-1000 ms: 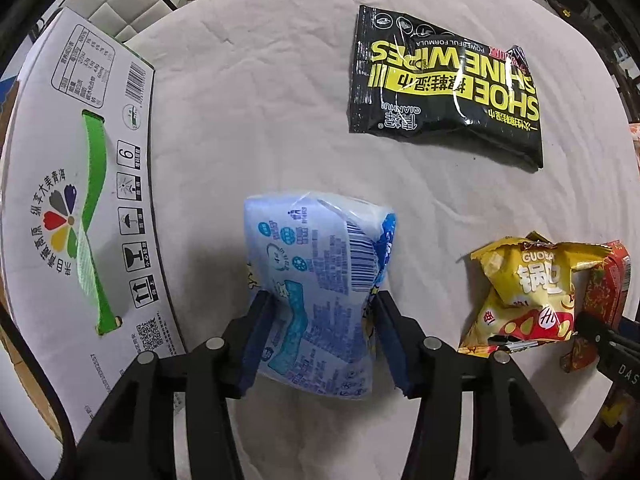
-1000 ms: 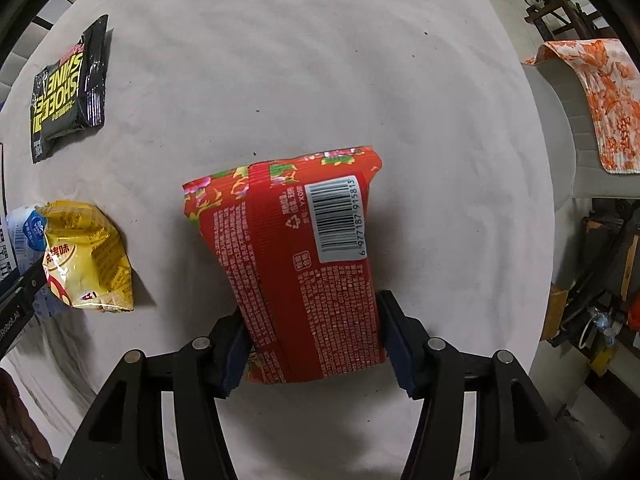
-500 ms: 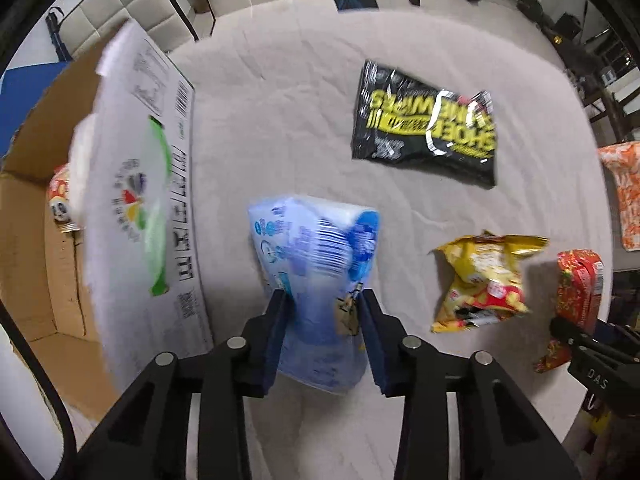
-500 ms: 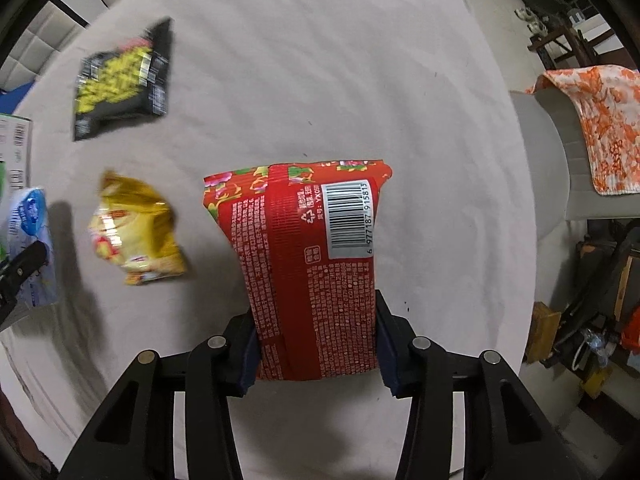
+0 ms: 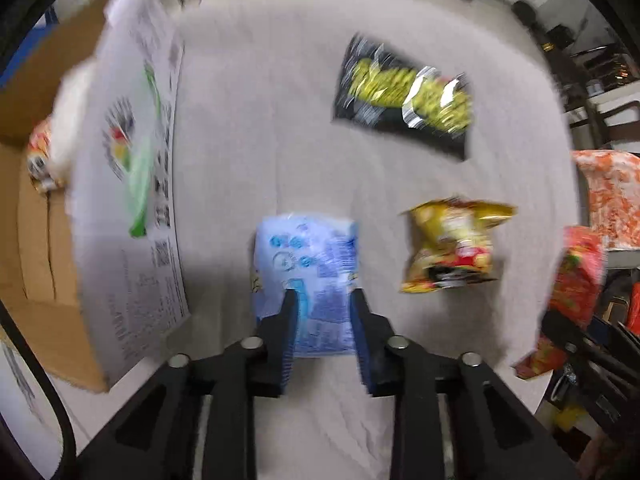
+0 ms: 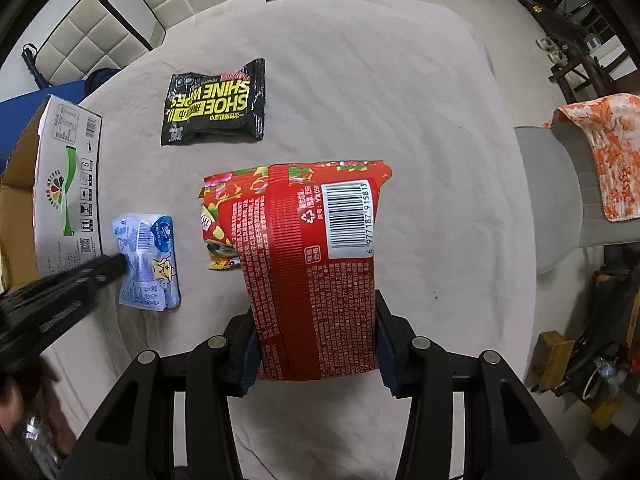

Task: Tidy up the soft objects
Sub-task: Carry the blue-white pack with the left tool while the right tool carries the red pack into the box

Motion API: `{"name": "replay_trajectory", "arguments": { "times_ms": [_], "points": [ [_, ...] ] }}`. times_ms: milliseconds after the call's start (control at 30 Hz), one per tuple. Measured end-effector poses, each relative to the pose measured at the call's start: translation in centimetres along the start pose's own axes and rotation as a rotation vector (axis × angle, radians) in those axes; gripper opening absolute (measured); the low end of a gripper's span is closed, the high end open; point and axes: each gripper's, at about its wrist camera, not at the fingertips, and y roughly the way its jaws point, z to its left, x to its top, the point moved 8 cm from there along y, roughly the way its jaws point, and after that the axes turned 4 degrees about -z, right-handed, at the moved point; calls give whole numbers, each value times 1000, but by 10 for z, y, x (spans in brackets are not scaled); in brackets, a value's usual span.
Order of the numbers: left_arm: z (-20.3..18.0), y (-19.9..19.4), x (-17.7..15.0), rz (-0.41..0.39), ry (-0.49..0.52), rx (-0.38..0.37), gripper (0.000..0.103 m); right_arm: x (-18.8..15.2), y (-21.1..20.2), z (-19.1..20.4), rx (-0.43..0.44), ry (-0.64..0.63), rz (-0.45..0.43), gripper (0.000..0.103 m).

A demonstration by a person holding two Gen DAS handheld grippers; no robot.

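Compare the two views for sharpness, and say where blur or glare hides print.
Left wrist view: motion-blurred, so the lettering on the black wipes pack and the cardboard box smears, with glare streaking the pack. Right wrist view: sharp, the barcode on the red packet readable; only the left gripper is blurred.

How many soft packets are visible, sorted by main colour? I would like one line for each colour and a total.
Blue: 1, the blue packet held in the left tool
Red: 1, the red packet held in the right tool
Black: 1, the shoe wipes pack on the table
Yellow: 1, the yellow snack bag on the table
Orange-white: 1, a blurred packet in the box
Total: 5
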Motion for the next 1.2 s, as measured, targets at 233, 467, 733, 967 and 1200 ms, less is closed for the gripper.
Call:
{"name": "replay_trajectory", "arguments": {
  "times_ms": [233,467,733,967,1200],
  "points": [
    [19,50,0,144,-24,88,65,2,18,-3,15,7,8,50],
    [26,67,4,186,-49,93,71,-1,26,-4,23,4,29,50],
    [28,65,-4,167,-127,-28,34,-6,32,10,33,-19,40,50],
    [12,41,-6,90,-126,-69,23,-6,24,7,33,-17,20,50],
    [3,-18,-7,-49,-98,-70,23,-6,9,9,50,-14,-6,50]
  ]
}}
